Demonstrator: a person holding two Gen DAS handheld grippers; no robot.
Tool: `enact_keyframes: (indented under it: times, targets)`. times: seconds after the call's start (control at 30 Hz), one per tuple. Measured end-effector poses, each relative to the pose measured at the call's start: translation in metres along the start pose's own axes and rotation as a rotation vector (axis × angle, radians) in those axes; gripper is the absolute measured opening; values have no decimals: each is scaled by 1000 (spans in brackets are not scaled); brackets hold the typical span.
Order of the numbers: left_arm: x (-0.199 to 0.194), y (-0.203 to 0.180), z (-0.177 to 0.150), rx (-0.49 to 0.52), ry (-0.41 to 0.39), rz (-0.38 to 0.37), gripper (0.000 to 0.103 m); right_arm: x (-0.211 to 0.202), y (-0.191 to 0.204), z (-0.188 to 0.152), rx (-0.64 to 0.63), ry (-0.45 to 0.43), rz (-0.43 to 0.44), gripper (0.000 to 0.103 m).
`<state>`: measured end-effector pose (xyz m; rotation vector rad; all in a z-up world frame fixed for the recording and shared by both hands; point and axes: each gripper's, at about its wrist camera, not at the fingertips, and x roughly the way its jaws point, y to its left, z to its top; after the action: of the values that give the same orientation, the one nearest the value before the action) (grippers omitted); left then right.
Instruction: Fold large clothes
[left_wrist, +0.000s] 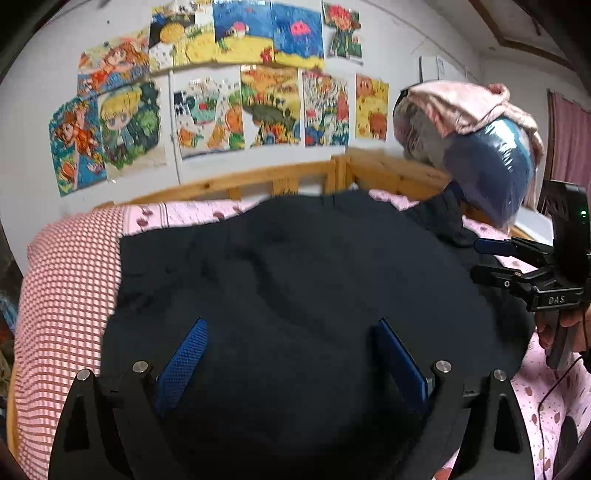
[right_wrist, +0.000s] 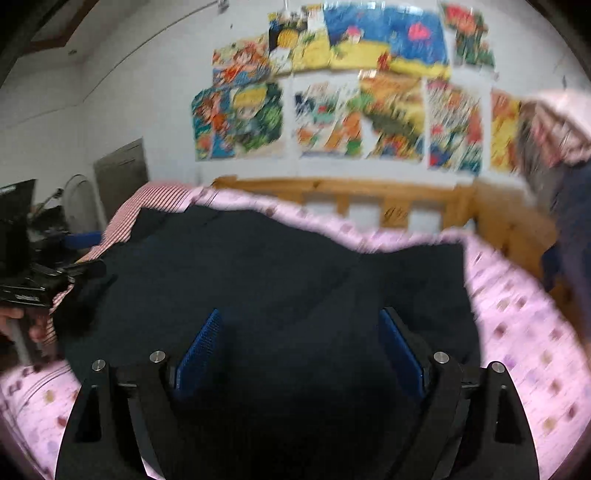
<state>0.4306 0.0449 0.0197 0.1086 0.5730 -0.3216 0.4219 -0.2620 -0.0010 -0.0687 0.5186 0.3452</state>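
**A:** Garment location?
**B:** Dark garment (left_wrist: 295, 288) spread on the pink bedsheet (left_wrist: 192, 212), in front of the wooden bed rail (left_wrist: 258, 177).
**A:** Grippers?
**B:** Left gripper (left_wrist: 290, 363) and right gripper (right_wrist: 299, 354) both spread wide over the garment, gripping nothing.

Both wrist views sit low, close above dark garment (left_wrist: 295, 280) (right_wrist: 280, 280), facing drawings on wall (left_wrist: 236, 92) (right_wrist: 347, 92). Left view looks from garment's left side, right view from right; both share garment, bed rail (left_wrist: 258, 179) (right_wrist: 369, 188), drawings.
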Motion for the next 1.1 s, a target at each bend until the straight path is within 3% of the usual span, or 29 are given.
enact_keyframes:
  times: [0.17,0.4,0.7,0.93,1.1]
  targets:
    - [28,5,13,-53,4,12,99,33,-4,-14,24,48,24,82]
    - [72,23,22,-140,113,90,103,89,-12,-2,85,79,42,82]
    - [102,44,28,-204,150,180,103,140,-15,-1,124,158,-32,84]
    - [122,59,23,-256,180,151,103,157,-20,6,115,182,-86,88]
    - [128,63,15,-290,175,113,103,168,-37,-4,188,170,4,91]
